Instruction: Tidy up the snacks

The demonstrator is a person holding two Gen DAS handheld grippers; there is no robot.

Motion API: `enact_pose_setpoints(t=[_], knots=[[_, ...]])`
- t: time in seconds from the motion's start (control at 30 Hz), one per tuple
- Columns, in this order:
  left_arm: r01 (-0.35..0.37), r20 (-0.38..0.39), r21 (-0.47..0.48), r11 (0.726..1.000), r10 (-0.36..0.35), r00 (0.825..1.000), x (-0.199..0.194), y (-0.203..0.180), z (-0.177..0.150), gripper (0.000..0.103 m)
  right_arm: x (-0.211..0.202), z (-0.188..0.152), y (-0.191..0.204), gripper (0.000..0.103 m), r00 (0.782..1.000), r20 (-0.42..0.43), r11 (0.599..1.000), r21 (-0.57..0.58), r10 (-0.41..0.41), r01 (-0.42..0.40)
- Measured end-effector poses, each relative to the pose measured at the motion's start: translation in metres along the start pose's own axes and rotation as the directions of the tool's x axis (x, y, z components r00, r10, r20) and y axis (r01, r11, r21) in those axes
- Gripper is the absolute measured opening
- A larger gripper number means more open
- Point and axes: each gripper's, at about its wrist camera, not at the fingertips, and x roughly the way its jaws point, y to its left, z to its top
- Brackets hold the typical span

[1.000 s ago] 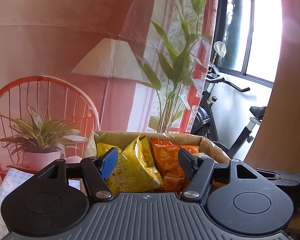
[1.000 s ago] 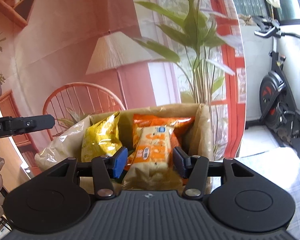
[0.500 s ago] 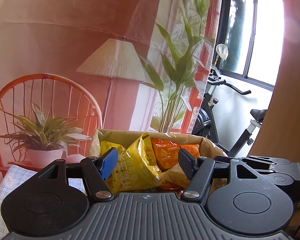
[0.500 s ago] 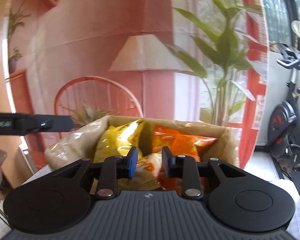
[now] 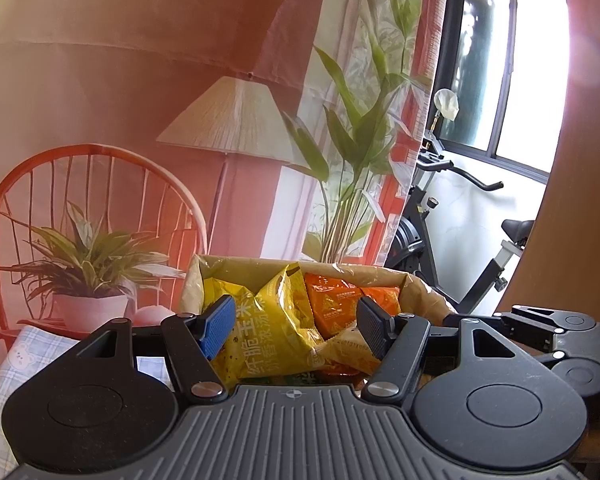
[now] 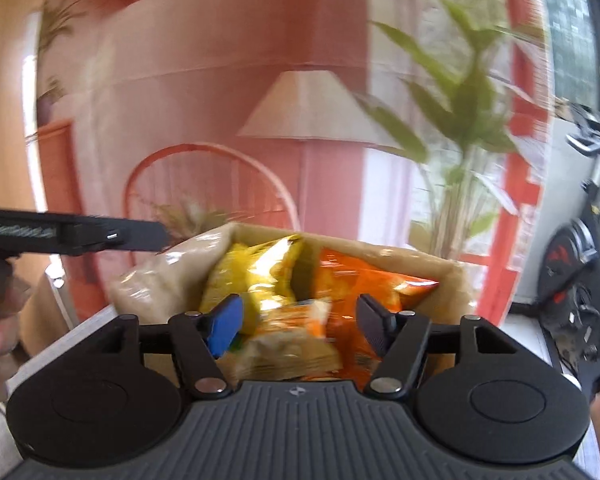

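Printed backdrop (image 5: 140, 80) behind snack-filled box (image 5: 416, 280)

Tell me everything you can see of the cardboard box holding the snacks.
The cardboard box is brown, open-topped and upright, with a crinkled clear plastic liner folded over its rim. Yellow snack bags stand in its left half, orange snack bags in its right, and a pale packet lies in front. It sits ahead of both grippers; neither visibly touches it.

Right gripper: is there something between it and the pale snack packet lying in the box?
Nothing visible does. The right gripper, its jaws opening, faces the pale snack packet directly; the yellow bag and orange bag stand behind it in the box.
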Motion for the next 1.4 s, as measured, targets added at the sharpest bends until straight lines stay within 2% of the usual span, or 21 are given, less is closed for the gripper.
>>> enact_pose_setpoints(t=[0.1, 0.2, 0.27, 0.4, 0.6, 0.87, 1.0, 1.23, 1.4], knots=[[-0.004, 0.003, -0.001, 1.000, 0.004, 1.000, -0.002, 0.002, 0.000, 0.069, 0.011, -0.004, 0.004, 0.066, 0.996, -0.066, 0.998, -0.036, -0.059, 0.057], [-0.010, 0.011, -0.001, 1.000, 0.010, 1.000, -0.005, 0.005, 0.001, 0.069, 0.010, -0.006, -0.009, 0.066, 0.988, -0.079, 0.991, 0.014, -0.130, 0.131], [-0.015, 0.012, -0.002, 1.000, 0.015, 1.000, -0.006, 0.006, 0.001, 0.069, 0.006, -0.007, -0.019, 0.066, 0.981, -0.072, 0.981, 0.046, -0.182, 0.186], [-0.018, 0.011, -0.004, 1.000, 0.018, 1.000, -0.008, 0.007, -0.002, 0.069, -0.008, -0.007, -0.033, 0.066, 0.977, -0.033, 0.971, 0.102, -0.212, 0.214], [-0.024, -0.020, 0.002, 1.000, 0.024, 1.000, -0.020, 0.014, -0.018, 0.069, -0.040, -0.017, -0.036, 0.066, 0.984, 0.081, 0.973, 0.182, -0.157, 0.140], [-0.040, -0.132, -0.070, 0.997, 0.030, 0.991, -0.035, 0.041, -0.071, 0.069, -0.070, -0.062, -0.014, 0.066, 0.985, 0.135, 0.967, 0.246, -0.109, 0.074], [-0.048, -0.197, -0.111, 0.993, 0.025, 0.980, -0.031, 0.047, -0.100, 0.069, -0.070, -0.088, -0.002, 0.066, 0.991, 0.106, 0.969, 0.243, -0.083, 0.055], [-0.043, -0.287, -0.127, 0.991, 0.005, 0.958, -0.010, 0.041, -0.137, 0.069, -0.052, -0.135, 0.005, 0.066, 0.999, -0.006, 0.967, 0.252, -0.031, 0.032], [-0.059, -0.345, -0.125, 0.990, 0.013, 0.938, 0.009, 0.031, -0.154, 0.079, -0.033, -0.165, 0.005, 0.066, 0.996, -0.084, 0.973, 0.226, -0.018, 0.036]])
